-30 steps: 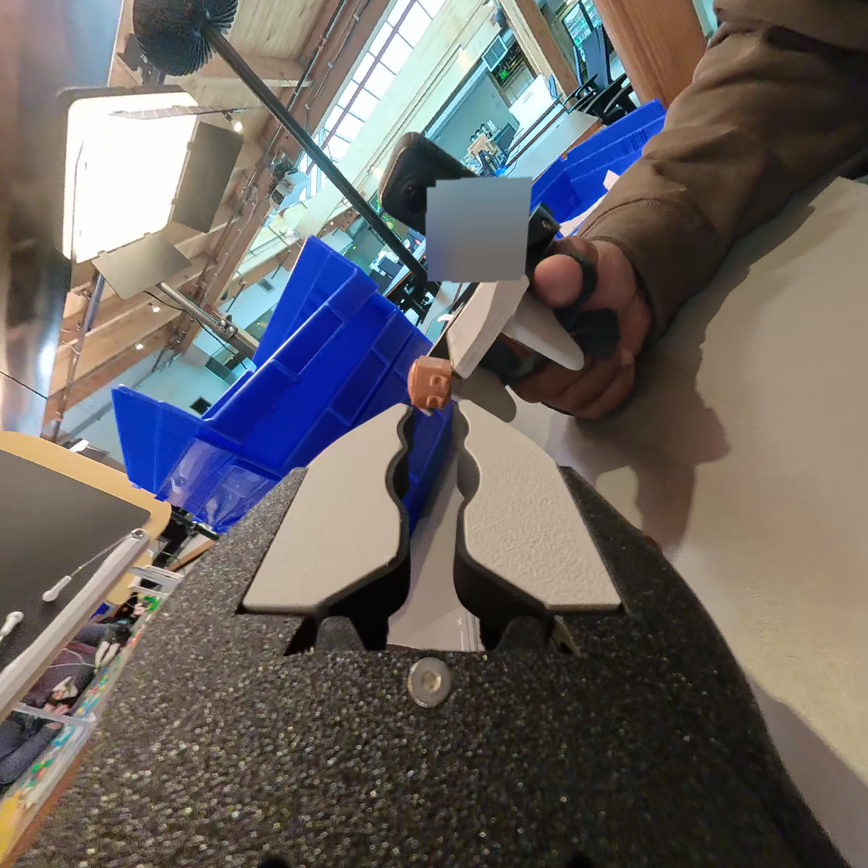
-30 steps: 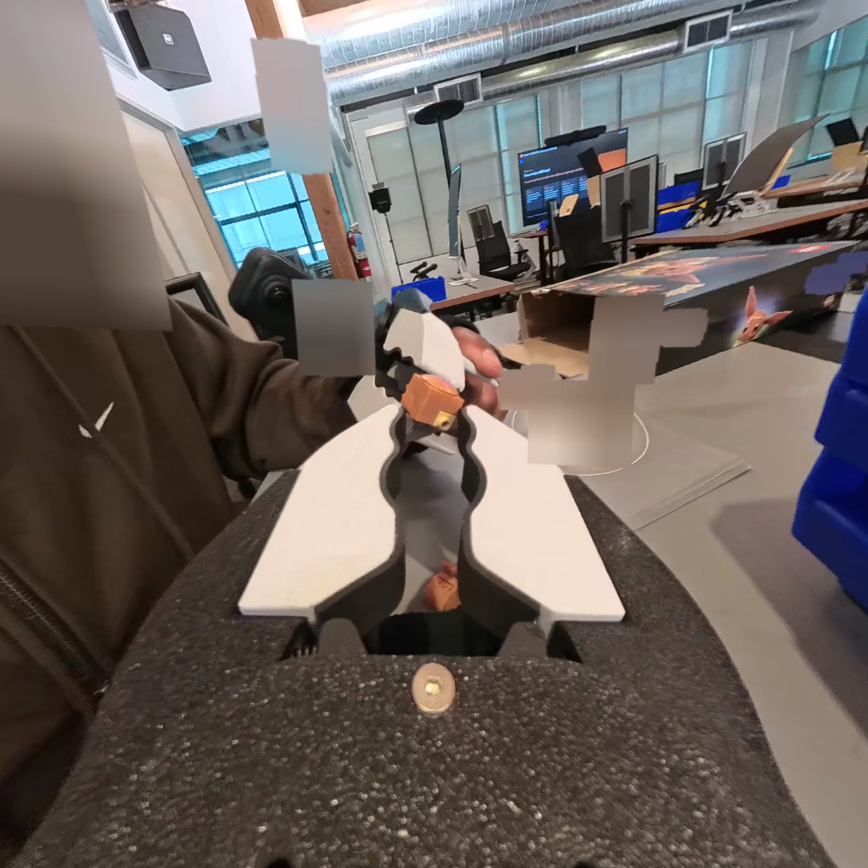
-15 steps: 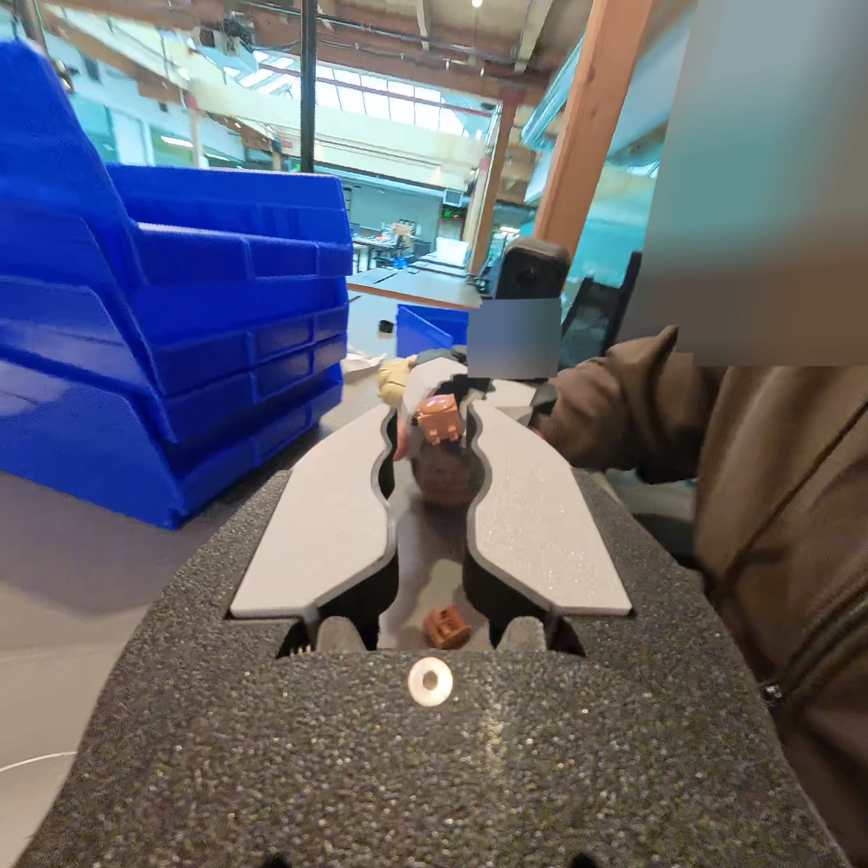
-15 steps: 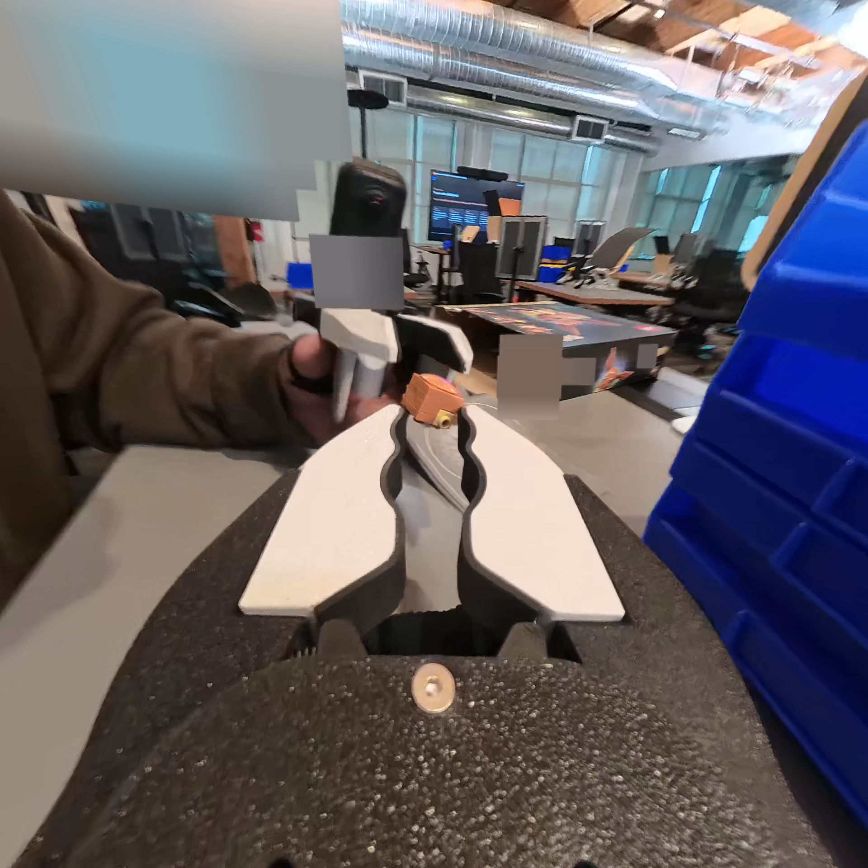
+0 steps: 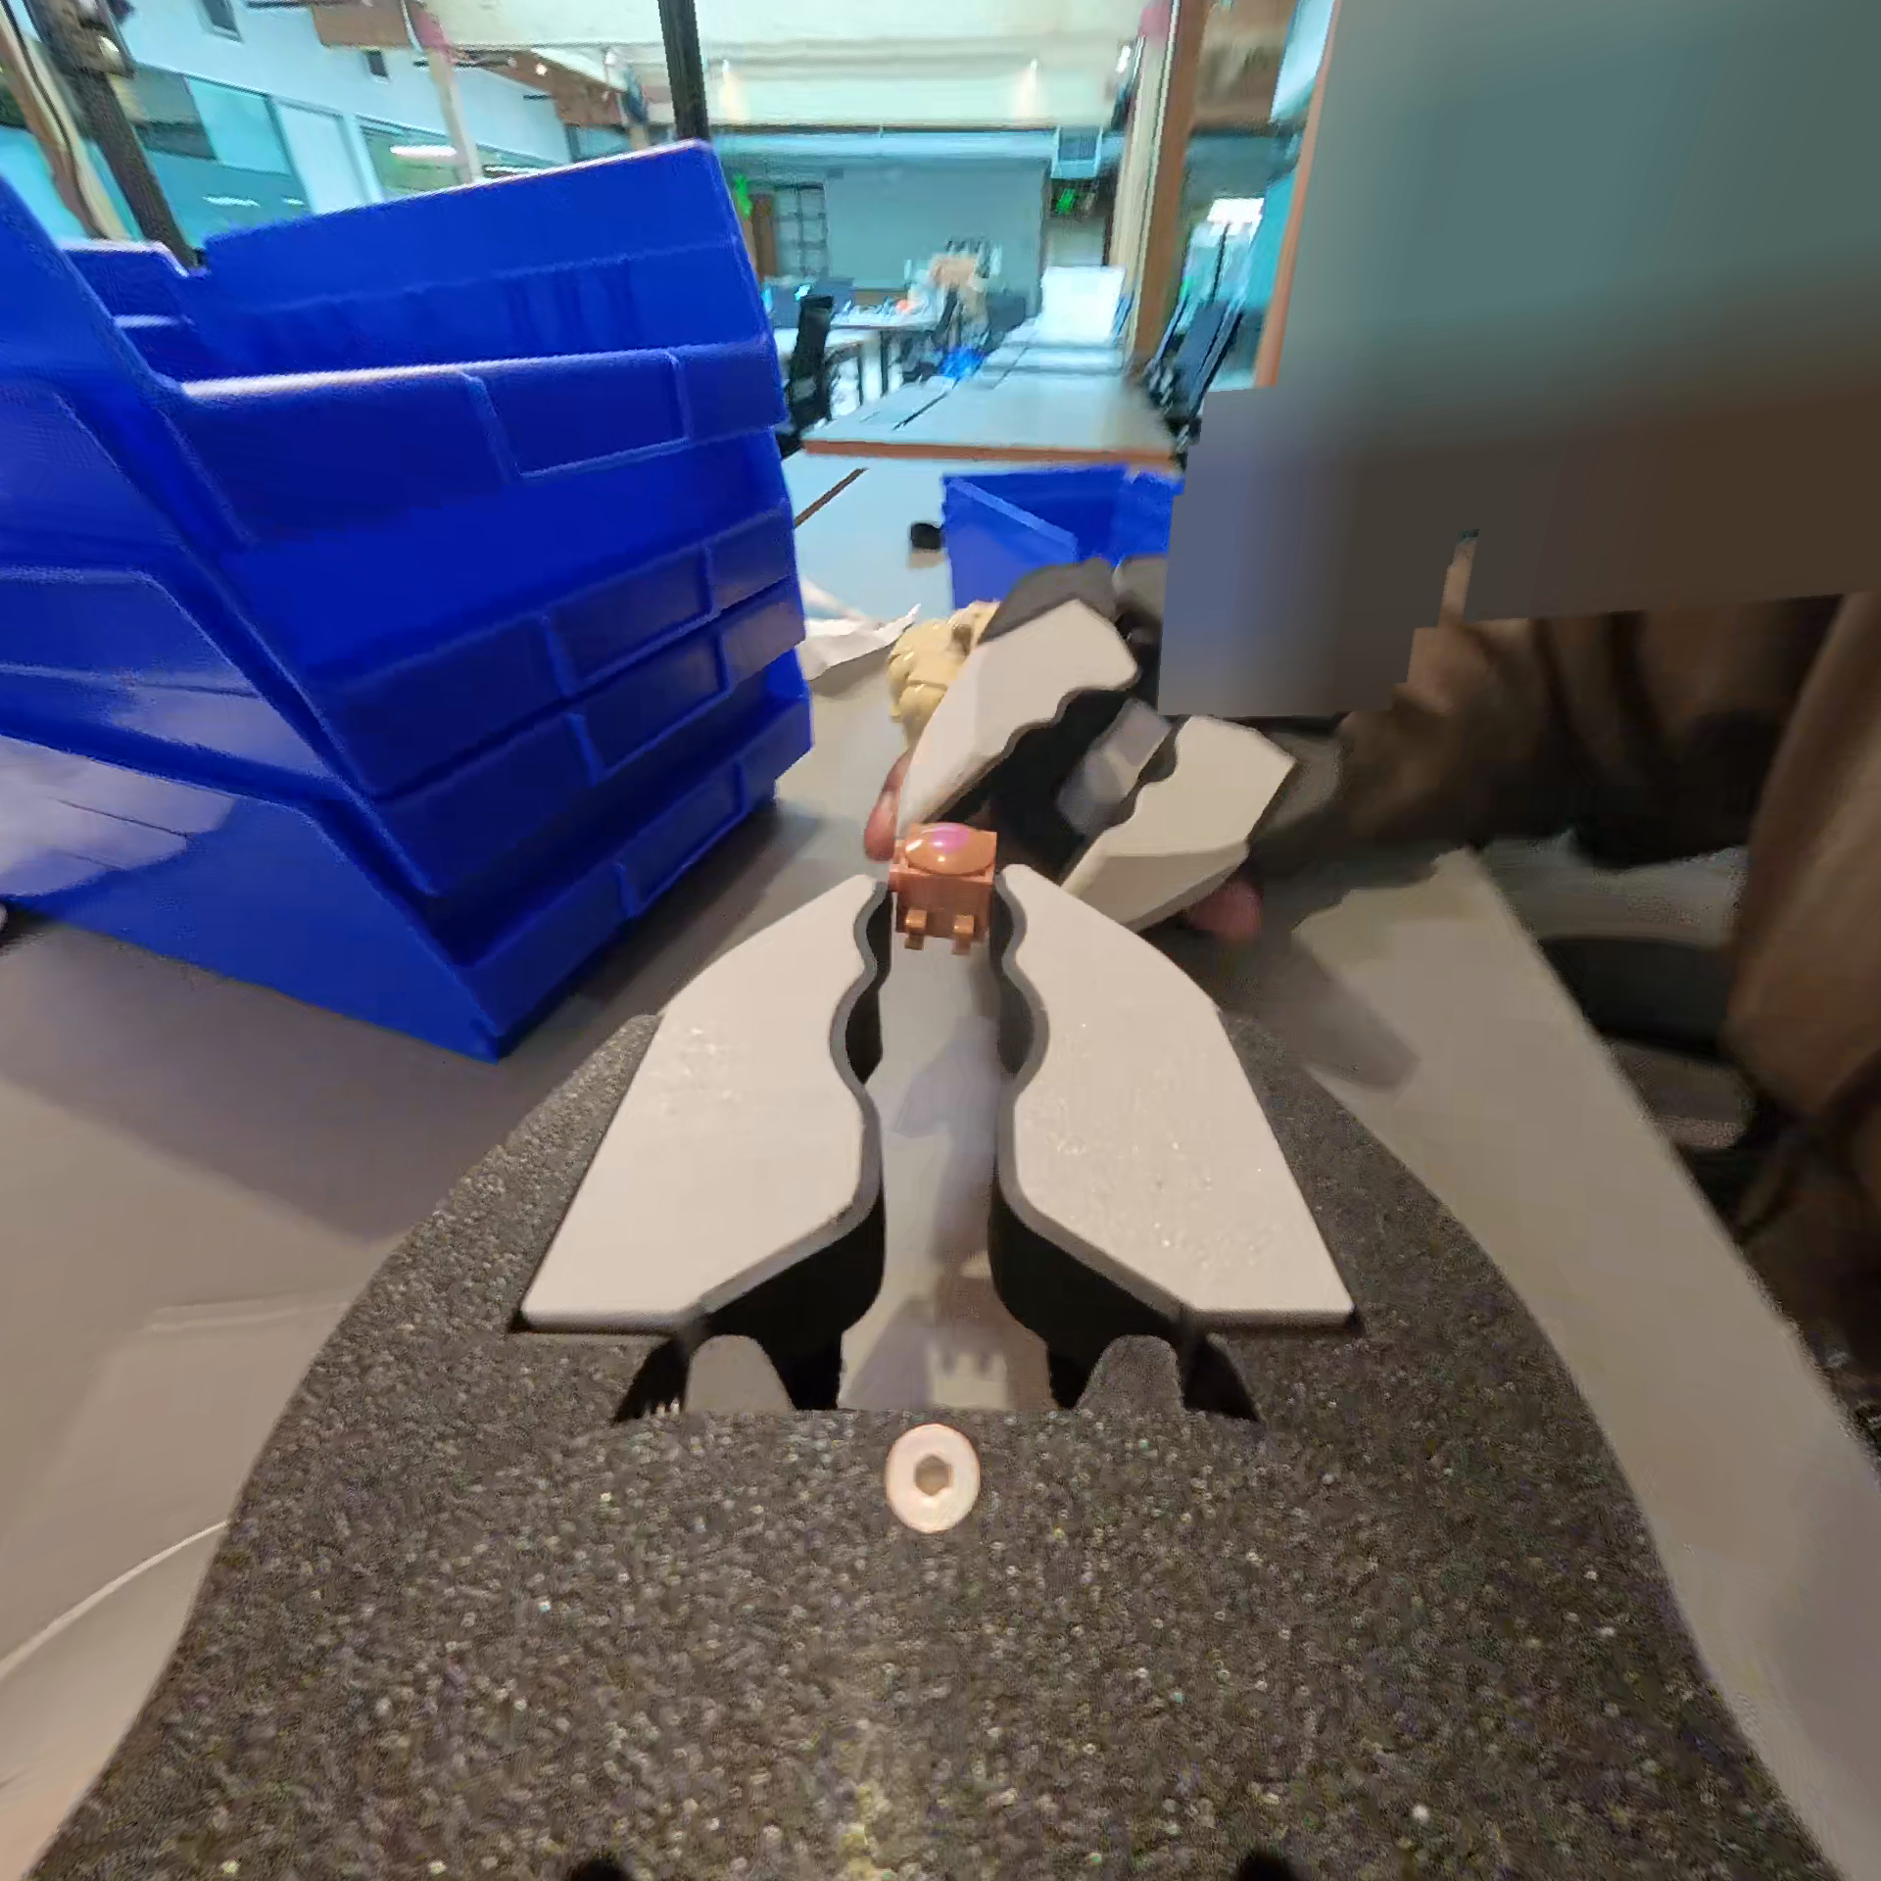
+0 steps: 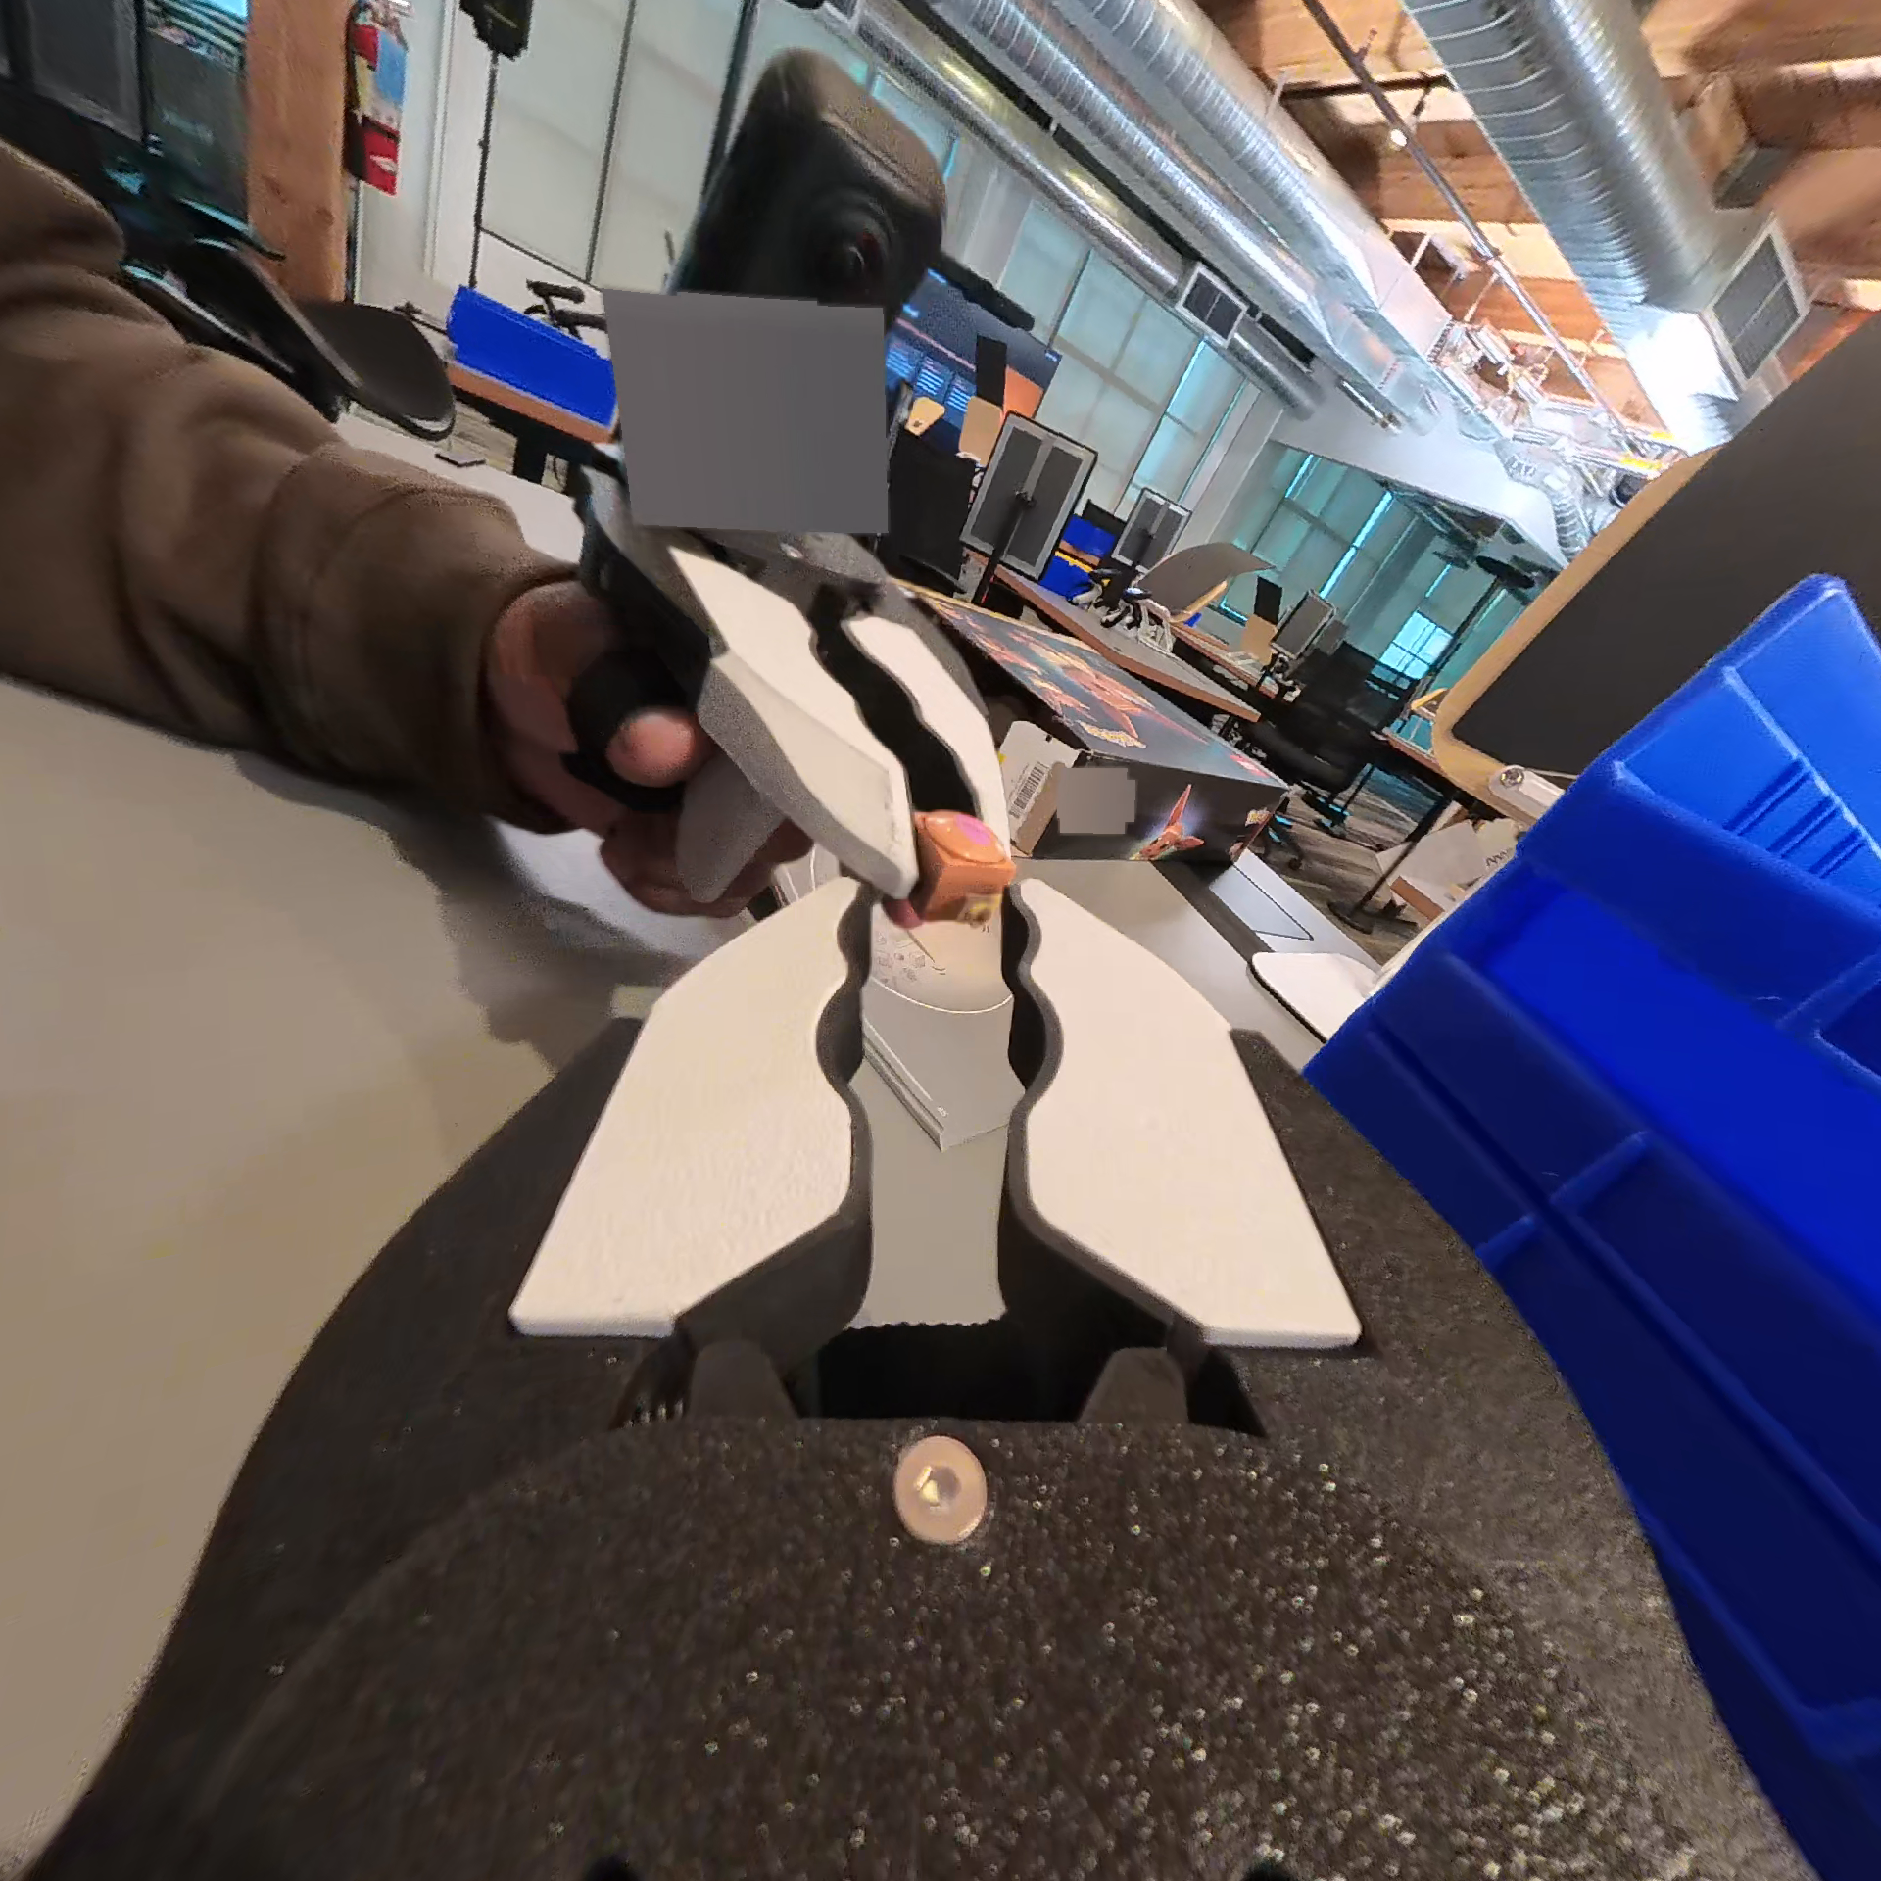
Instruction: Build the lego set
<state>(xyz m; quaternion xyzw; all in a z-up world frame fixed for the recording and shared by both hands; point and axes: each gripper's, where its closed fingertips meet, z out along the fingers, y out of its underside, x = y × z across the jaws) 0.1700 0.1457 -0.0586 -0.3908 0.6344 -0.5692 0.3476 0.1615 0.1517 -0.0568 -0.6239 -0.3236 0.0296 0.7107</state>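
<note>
Leaving the blue bins (image 5: 407, 611) at left, we pinch the brown lego piece (image 5: 942, 875) in our left gripper (image 5: 936, 894), clear of the table (image 5: 204, 1171) and, we judge, exposed for joining. Our right gripper (image 6: 934, 896) faces it, jaws spread and empty.

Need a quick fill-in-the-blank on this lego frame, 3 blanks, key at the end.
1. The small brown lego piece is clamped at the tips of the ___ gripper.
2. The piece's rounded top is tinted ___.
3. The stacked bins on the grey table are ___.

Missing words: left; pink; blue
</note>
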